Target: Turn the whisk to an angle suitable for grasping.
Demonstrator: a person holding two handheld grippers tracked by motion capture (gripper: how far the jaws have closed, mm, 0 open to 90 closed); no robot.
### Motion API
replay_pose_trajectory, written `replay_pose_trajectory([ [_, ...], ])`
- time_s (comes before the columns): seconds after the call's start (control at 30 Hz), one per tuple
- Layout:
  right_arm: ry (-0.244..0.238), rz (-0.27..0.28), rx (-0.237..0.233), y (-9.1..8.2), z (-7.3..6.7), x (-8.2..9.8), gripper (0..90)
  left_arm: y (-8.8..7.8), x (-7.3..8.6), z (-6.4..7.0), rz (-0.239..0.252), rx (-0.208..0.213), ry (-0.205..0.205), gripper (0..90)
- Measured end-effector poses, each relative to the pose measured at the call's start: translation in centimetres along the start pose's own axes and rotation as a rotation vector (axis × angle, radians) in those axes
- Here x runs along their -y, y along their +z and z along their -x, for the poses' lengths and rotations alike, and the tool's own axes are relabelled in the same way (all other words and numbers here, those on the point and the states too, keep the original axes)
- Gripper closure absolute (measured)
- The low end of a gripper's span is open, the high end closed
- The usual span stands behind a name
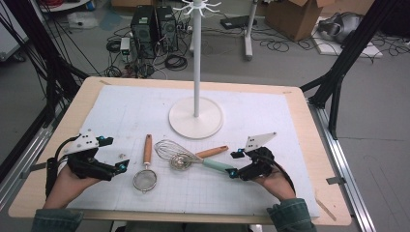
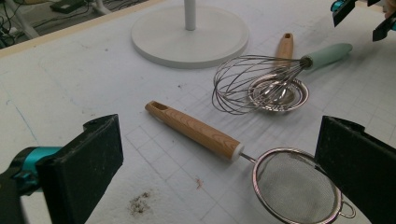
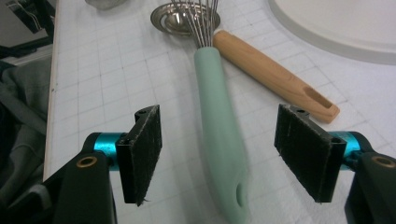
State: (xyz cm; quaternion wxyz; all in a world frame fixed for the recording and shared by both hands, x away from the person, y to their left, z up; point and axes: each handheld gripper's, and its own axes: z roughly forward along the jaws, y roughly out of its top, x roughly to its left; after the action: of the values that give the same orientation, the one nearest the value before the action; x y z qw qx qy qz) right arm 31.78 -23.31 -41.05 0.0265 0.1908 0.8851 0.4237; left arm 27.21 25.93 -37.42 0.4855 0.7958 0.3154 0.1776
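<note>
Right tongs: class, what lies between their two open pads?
In the right gripper view, the whisk's mint-green handle lies between the open pads of the right tongs, touching neither; a wooden handle lies just beyond.

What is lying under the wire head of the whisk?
Under the whisk wires lies a small metal strainer; its wooden handle sticks out behind. The wires partly hide the strainer's bowl, so whether anything is in it cannot be told.
</note>
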Motion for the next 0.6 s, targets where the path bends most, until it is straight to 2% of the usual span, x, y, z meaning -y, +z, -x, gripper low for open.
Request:
replay_pose_trajectory([
  [0.3, 0.011, 0.005, 0.003, -0.53, -0.21, 0.9, 31.4, 0.26, -0.03, 0.19, -0.004, 0.021, 0.008, 1.7],
  [0.6, 0.006, 0.013, 0.006, -0.62, -0.12, 0.92, 31.4, 0.37, -0.01, 0.24, -0.007, 0.025, 0.012, 1.8],
])
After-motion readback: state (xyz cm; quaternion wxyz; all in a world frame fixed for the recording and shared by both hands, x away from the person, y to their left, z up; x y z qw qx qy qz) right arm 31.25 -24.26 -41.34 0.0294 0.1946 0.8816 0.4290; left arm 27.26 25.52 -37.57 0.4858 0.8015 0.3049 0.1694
